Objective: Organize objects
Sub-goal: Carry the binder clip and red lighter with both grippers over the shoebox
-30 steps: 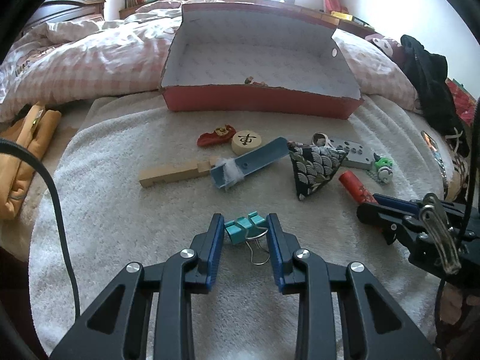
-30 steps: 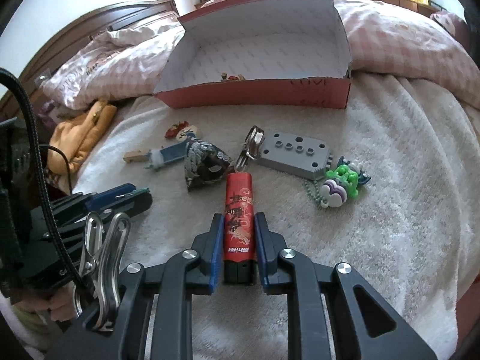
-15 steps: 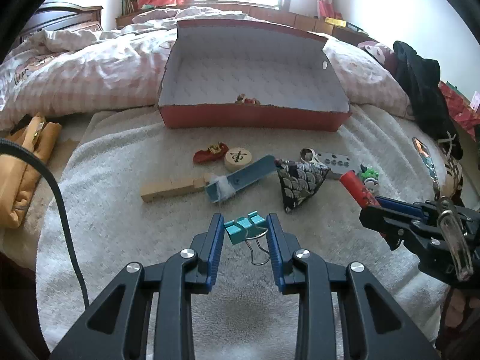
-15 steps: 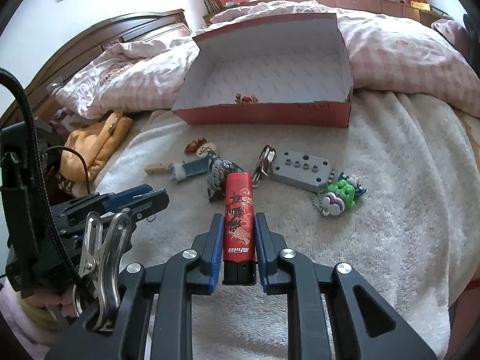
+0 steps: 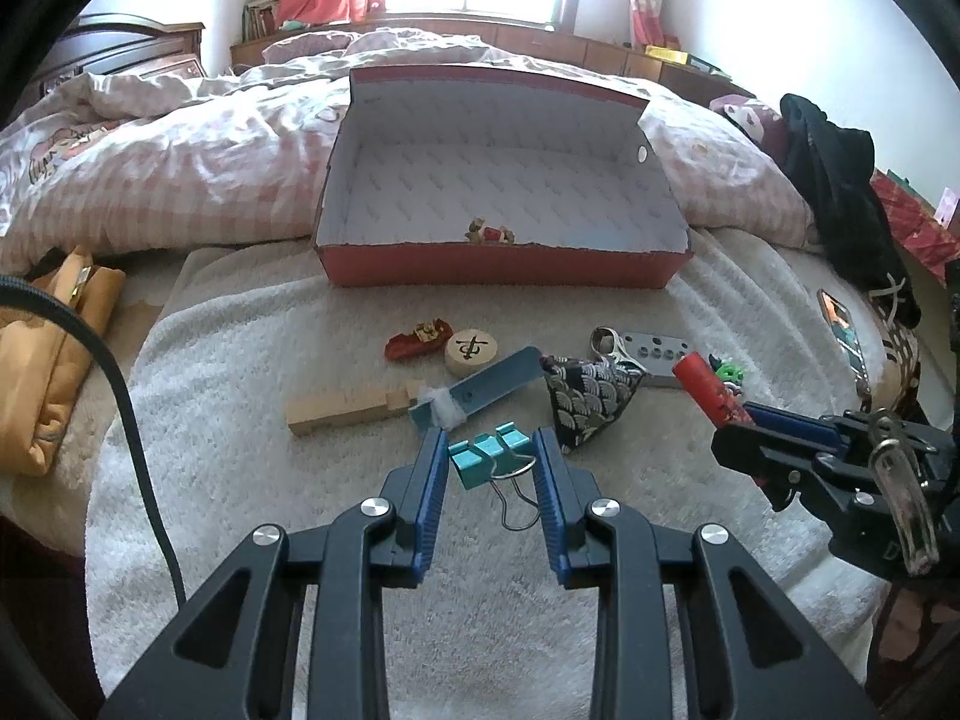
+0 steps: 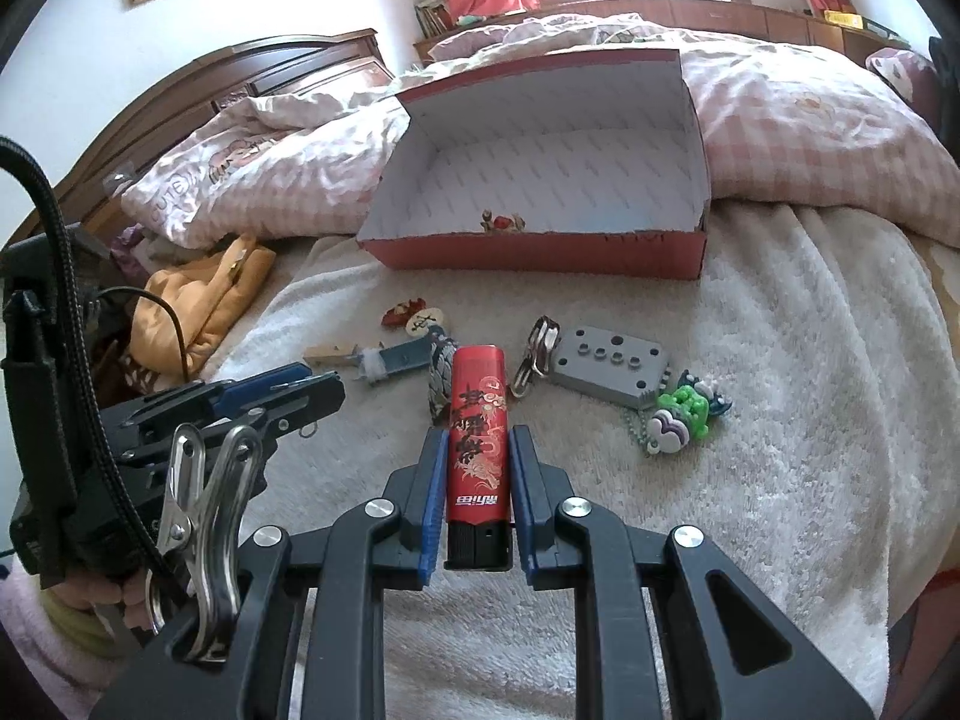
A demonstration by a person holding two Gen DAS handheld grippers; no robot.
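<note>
My left gripper (image 5: 491, 444) is shut on a teal binder clip (image 5: 489, 456) and holds it above the white towel (image 5: 300, 510). My right gripper (image 6: 479, 441) is shut on a red lighter (image 6: 477, 438), also lifted off the towel; the lighter (image 5: 708, 387) shows at the right of the left wrist view. Ahead stands an open red box (image 5: 498, 264) with white inside and one small red trinket (image 5: 489, 234) in it. Loose on the towel lie a wooden stick with a blue blade (image 5: 420, 396), a round wooden disc (image 5: 471, 351), a red charm (image 5: 417, 339), a patterned pouch (image 5: 588, 399), a grey block (image 6: 606, 372) and a green toy keychain (image 6: 684, 414).
A pink checked quilt (image 5: 180, 162) lies behind and around the box. An orange bag (image 5: 48, 354) sits at the left edge of the bed, dark clothes (image 5: 840, 192) and a phone (image 5: 840, 324) at the right. A wooden headboard (image 6: 240, 78) is at the far left.
Both grippers have risen with their loads, so the towel and the box look farther away and more of the box's inside shows. Both grips are unchanged.
</note>
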